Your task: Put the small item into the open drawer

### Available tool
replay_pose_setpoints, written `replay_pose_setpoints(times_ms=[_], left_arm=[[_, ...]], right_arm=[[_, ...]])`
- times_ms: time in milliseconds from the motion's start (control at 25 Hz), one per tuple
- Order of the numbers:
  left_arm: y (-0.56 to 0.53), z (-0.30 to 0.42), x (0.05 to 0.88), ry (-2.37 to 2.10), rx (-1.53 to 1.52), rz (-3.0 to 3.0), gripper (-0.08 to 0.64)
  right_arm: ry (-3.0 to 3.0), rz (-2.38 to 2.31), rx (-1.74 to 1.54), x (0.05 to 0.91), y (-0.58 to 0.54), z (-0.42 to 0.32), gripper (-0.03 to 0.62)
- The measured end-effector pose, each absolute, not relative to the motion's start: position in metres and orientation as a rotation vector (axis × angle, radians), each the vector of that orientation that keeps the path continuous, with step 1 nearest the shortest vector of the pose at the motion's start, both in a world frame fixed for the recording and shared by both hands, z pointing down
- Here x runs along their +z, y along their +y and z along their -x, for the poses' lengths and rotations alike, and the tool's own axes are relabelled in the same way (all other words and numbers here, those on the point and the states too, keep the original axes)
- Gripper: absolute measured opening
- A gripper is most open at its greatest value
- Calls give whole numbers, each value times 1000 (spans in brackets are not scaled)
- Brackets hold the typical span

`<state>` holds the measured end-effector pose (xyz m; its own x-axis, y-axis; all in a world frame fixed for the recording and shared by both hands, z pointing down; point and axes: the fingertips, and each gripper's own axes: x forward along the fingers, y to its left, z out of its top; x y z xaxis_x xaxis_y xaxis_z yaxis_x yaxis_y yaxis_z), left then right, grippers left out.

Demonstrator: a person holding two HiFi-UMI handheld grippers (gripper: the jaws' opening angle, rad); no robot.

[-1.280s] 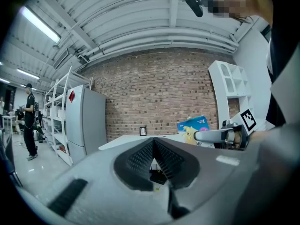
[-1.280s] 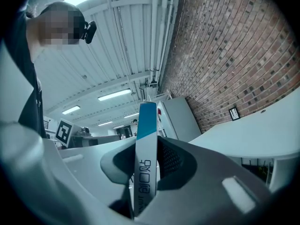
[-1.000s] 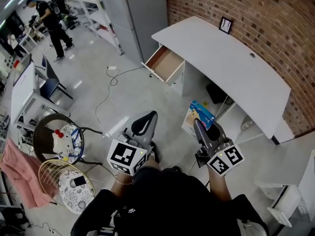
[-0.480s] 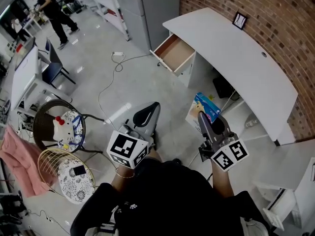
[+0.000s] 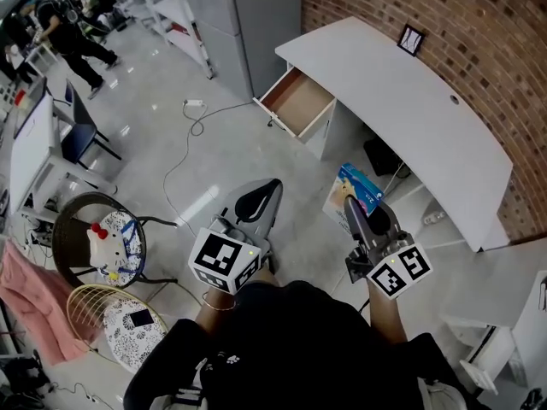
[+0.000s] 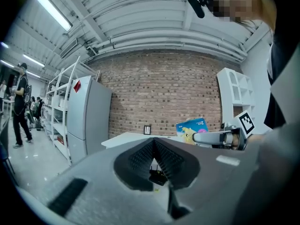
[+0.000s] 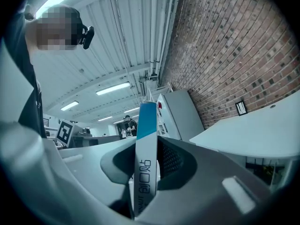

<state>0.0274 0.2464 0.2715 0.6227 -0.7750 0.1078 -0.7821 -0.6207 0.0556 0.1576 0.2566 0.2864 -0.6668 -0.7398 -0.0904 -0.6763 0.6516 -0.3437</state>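
My right gripper [image 5: 349, 203] is shut on a small flat blue box [image 5: 358, 188] with a cartoon print; in the right gripper view the box [image 7: 146, 158] stands on edge between the jaws. My left gripper [image 5: 272, 187] is shut, with nothing between its jaws [image 6: 154, 158]. The open drawer [image 5: 295, 102] juts from the left end of a white desk [image 5: 402, 101] against the brick wall, well ahead of both grippers. Its wooden inside looks empty. From the left gripper view, the right gripper [image 6: 206, 137] and blue box [image 6: 191, 128] show at the right.
A grey cabinet [image 5: 248, 15] stands left of the desk. A cable [image 5: 192, 135] trails over the floor. Round chairs [image 5: 98, 242] and a wire stool [image 5: 107, 319] sit at the lower left. A small framed picture [image 5: 411, 39] stands on the desk. People [image 5: 64, 37] stand far left.
The view has shifted, so the desk and drawer sit slightly differently in frame. Both grippers hold about the same pose, with the blue box still in the right one.
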Motion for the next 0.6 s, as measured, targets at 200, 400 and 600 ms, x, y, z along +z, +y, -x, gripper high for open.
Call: replay_pose_setpoints(times_ms=[200, 400, 600], left_arm=[[224, 3, 280, -1330, 96, -2702, -3], [196, 21, 280, -1302, 86, -2704, -2], [171, 43, 285, -1308, 105, -2694, -2]], right_arm=[[2659, 1142, -435, 289, 234, -130, 83], [2652, 1176, -451, 291, 210, -112, 83], [2668, 1177, -466, 295, 182, -90, 83]])
